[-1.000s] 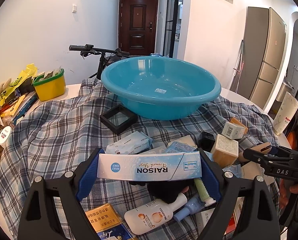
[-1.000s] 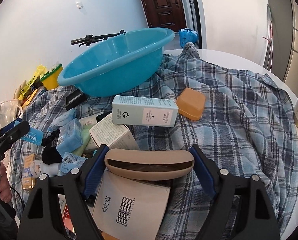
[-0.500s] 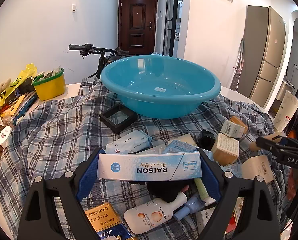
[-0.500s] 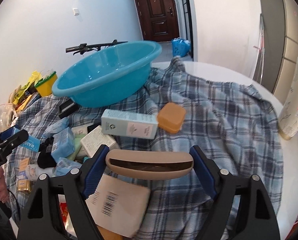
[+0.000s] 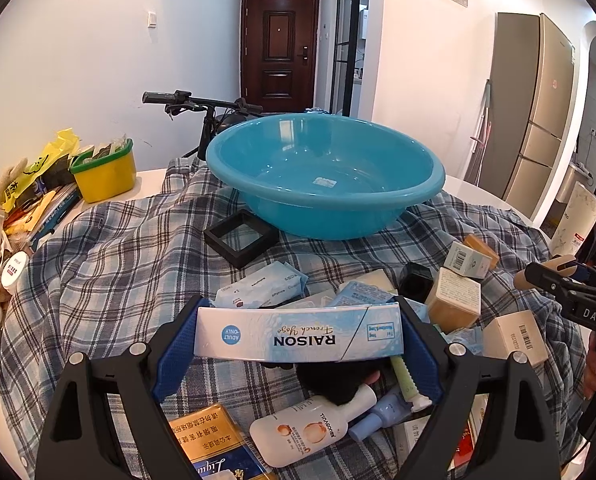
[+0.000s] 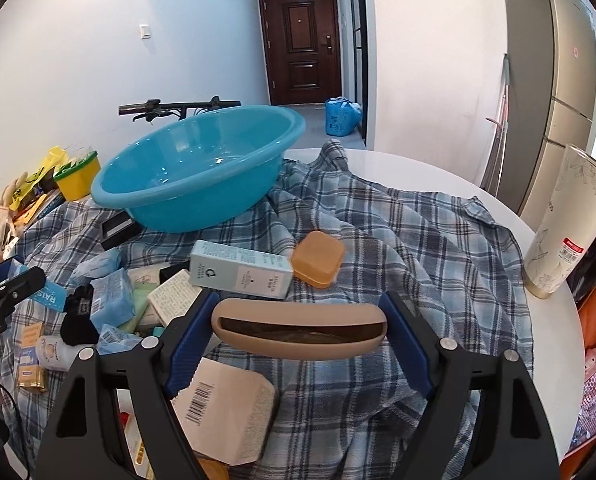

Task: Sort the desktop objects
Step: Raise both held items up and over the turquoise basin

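Left wrist view: the left gripper (image 5: 299,338) has its blue pads clamped on the ends of a RAISON box (image 5: 298,337), tilted down over the clutter. Straight ahead sits the blue basin (image 5: 325,176), nothing in it but a small sticker. The bottles below the box are partly hidden.

Right wrist view: the right gripper (image 6: 298,330) pinches a tan glasses case (image 6: 298,330) end to end, above a barcoded carton (image 6: 224,410). The basin sits ahead-left; its floor is half hidden.

Glossy blue plastic basin (image 5: 325,176) sits on soft woven plaid cloth (image 5: 110,264); RAISON box (image 5: 298,334) is smooth printed cardboard; tan case (image 6: 298,330) looks matt.
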### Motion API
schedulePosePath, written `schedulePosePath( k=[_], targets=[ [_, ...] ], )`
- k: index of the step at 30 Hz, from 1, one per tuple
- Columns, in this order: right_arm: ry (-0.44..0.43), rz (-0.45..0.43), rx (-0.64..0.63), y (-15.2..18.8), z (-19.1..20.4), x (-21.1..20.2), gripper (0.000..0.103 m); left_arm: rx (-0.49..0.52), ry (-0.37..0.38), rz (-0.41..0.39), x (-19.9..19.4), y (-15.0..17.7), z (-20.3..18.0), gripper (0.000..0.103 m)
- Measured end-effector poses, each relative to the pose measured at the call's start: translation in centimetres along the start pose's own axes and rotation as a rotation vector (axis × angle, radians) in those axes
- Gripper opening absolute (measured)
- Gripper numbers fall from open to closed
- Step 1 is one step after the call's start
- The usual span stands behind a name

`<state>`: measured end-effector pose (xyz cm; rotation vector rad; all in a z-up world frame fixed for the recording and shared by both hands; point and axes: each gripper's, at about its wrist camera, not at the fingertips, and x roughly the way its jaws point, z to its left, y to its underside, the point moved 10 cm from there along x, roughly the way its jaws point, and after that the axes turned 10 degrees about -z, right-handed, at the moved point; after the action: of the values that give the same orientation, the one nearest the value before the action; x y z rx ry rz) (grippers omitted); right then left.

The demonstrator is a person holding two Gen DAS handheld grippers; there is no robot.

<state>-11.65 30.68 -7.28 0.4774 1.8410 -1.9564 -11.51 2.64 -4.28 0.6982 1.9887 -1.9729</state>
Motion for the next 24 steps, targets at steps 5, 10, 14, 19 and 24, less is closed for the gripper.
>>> schedulePosePath(
  k=[5,10,14,19,24],
  targets=[
    [-0.041,-0.007,-0.028,-0.1,2.0,-0.1,0.081,-0.001,-0.002,-0.001,-0.1,0.0,0.1,0.091],
    [-0.069,-0.014,-0.058,-0.5,3.7,-0.1,0.081,0.006,-0.004,-0.008,-0.1,-0.3,0.1,0.091],
    [-0.083,-0.054,-0.082,-2.1,4.8,-0.7,0.081,0.013,-0.022,-0.054,-0.8,-2.2,0.7,0.091],
    [-0.106,-0.126,-0.081,-4.9,5.9,-2.0,0.081,0.021,-0.035,-0.136,-2.0,-5.5,1.0,0.091],
    [-0.119,-0.208,-0.091,-8.1,6.8,-3.7,0.081,0.032,-0.028,-0.218,-3.6,-8.8,0.5,0.091]
  ],
)
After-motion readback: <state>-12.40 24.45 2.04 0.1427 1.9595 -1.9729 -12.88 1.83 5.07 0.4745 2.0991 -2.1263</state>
